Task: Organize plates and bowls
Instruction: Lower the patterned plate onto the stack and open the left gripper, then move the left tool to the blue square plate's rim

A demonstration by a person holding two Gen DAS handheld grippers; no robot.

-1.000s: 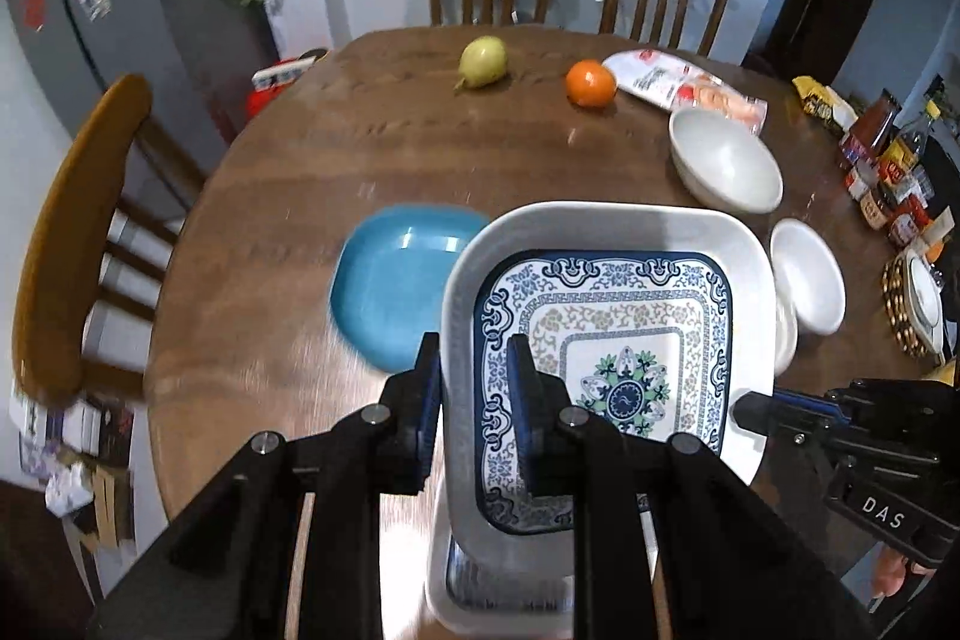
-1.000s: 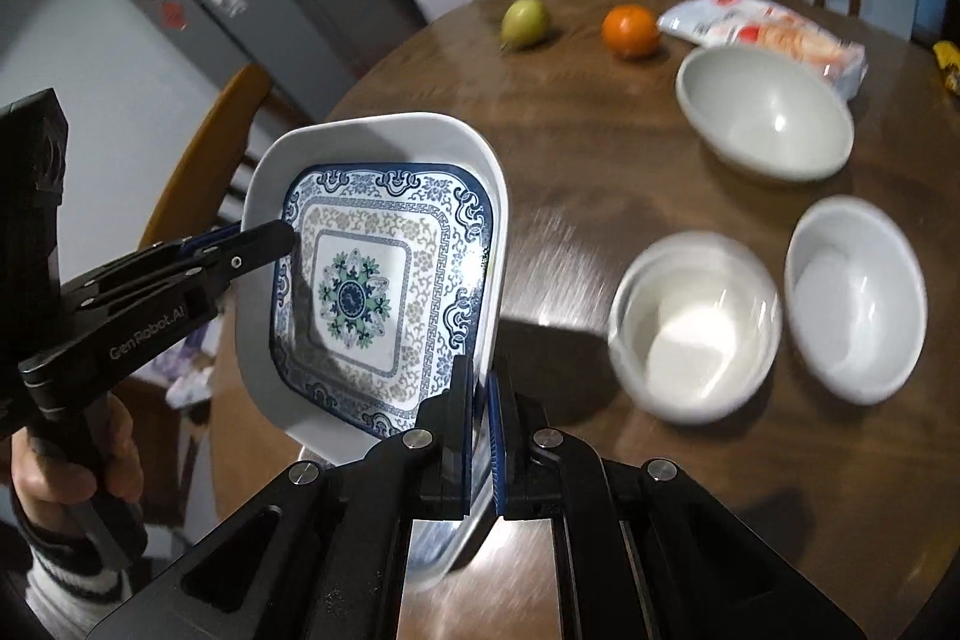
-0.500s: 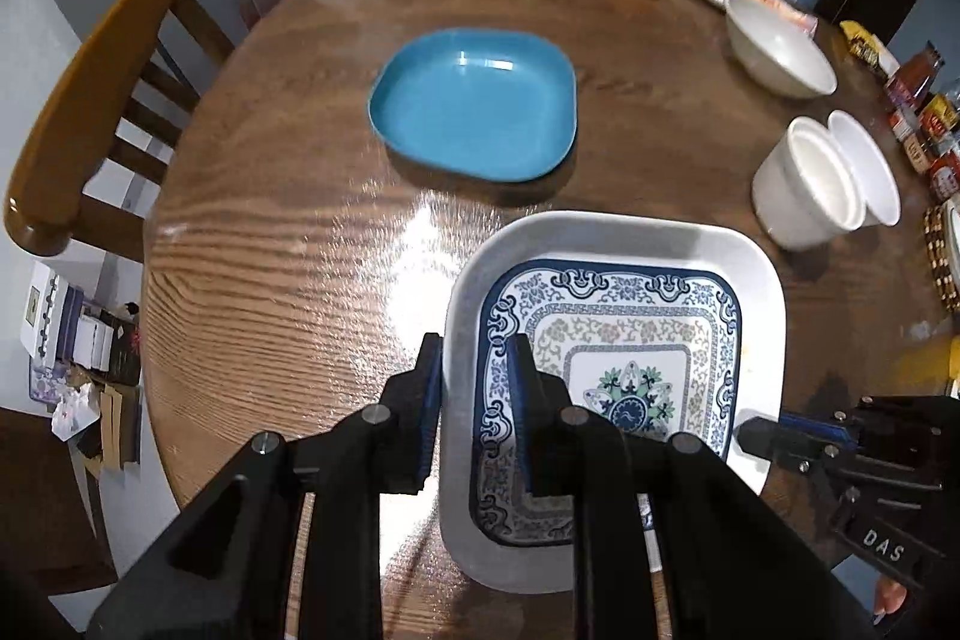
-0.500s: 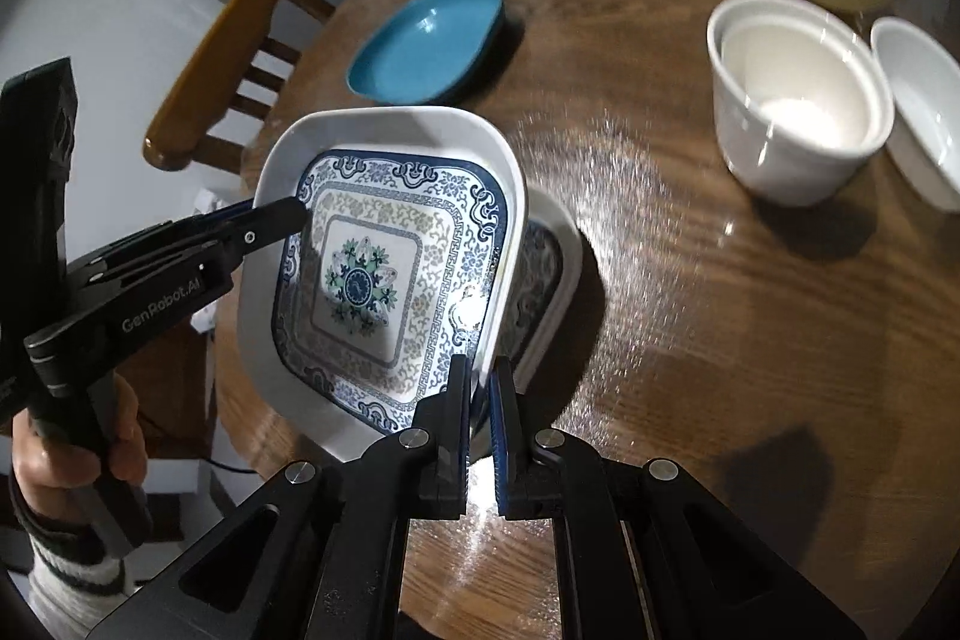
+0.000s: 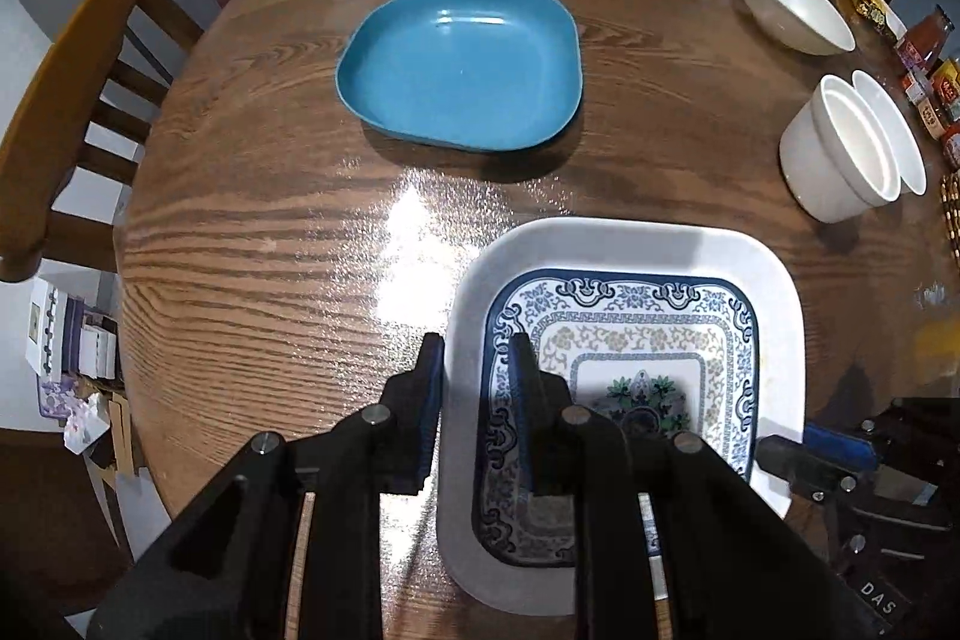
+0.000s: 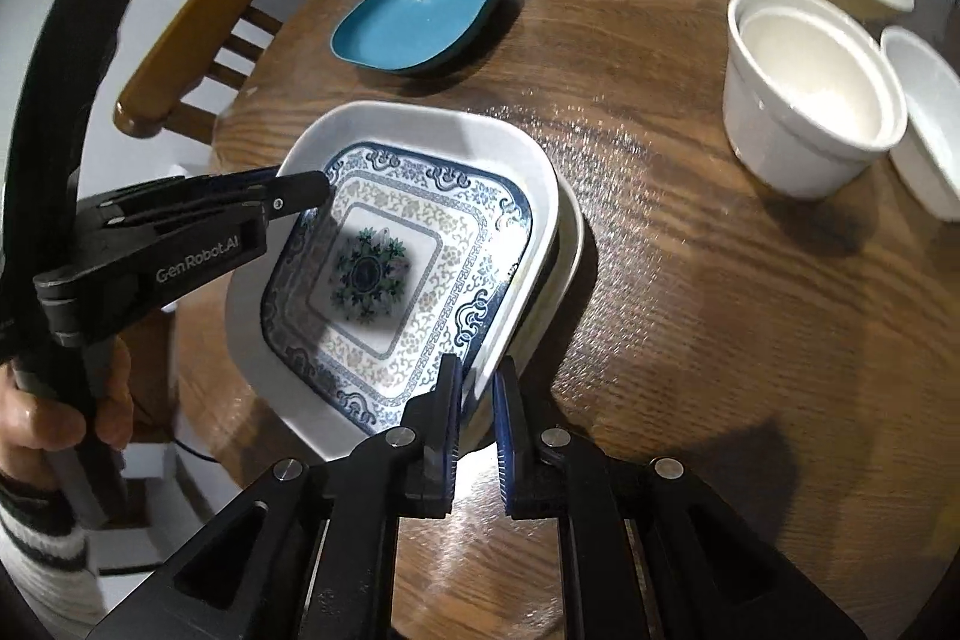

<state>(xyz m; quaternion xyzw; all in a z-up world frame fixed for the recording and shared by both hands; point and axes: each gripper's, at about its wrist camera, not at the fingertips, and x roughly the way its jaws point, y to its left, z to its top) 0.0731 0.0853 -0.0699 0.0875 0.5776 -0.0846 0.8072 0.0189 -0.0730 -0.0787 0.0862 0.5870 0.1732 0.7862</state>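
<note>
The patterned plate [image 6: 384,274] sits nearly level on top of a second square plate [image 6: 567,244] at the near edge of the wooden table [image 6: 690,316], the lower rim peeking out on the far right side, so the two make a stack. It is gripped at opposite rims, probably to keep it flat as it nests. The left gripper [image 5: 477,388] straddles the plate's left rim, its narrow gap filled by the rim, which the pads clamp. The right gripper [image 6: 477,400] has its jaws slightly parted around the near rim; in the right wrist view a sliver of light shows beside one pad, so it looks to be letting go. The blue plate [image 5: 462,64] lies well apart, further in, likely next for the stack. Two nested white bowls [image 5: 852,148] stand to the right.
</note>
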